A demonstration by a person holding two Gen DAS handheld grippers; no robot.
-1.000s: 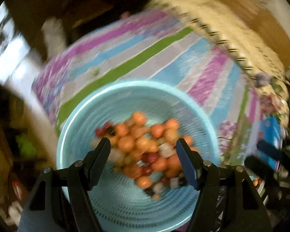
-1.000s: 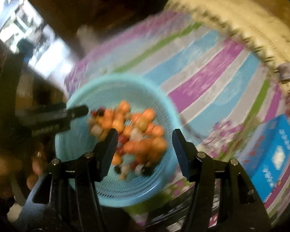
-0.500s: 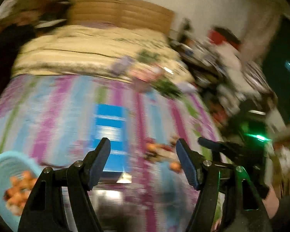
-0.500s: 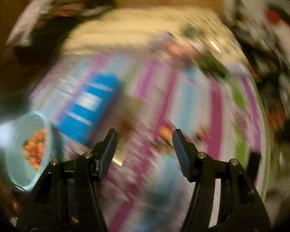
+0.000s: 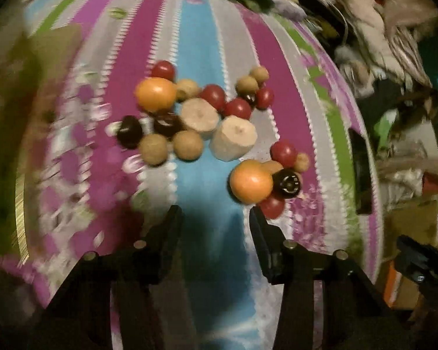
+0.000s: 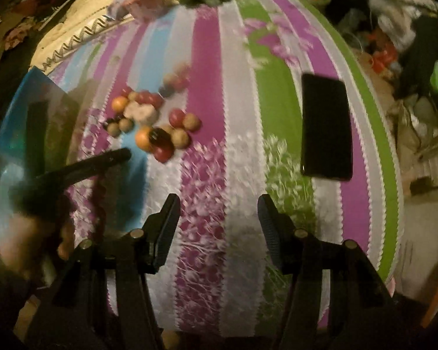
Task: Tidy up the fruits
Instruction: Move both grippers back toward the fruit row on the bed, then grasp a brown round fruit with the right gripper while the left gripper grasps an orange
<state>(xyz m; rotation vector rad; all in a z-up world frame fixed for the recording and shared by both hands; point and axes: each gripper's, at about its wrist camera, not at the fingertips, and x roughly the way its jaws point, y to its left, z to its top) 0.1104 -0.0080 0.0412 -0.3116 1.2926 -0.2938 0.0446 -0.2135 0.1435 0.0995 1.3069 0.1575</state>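
Observation:
A pile of small fruits lies on the striped bedsheet (image 5: 198,43): two oranges (image 5: 250,181), red cherry tomatoes (image 5: 238,108), tan round fruits (image 5: 187,145), dark fruits (image 5: 129,131) and two pale banana chunks (image 5: 233,138). My left gripper (image 5: 214,224) is open and empty, just short of the pile, its right finger near the closer orange. In the right wrist view the pile (image 6: 149,116) lies far left, with the left gripper (image 6: 114,157) beside it. My right gripper (image 6: 217,213) is open and empty over bare sheet.
A black phone (image 6: 325,128) lies on the sheet to the right. A blue box (image 6: 17,110) sits at the left. A cream blanket (image 6: 73,38) and clutter lie at the far end; more clutter lines the bed's right side (image 5: 394,58).
Both grippers swung away from the blue basket of fruits to the loose pile on the sheet. The left gripper has come close to the pile. The basket is out of view.

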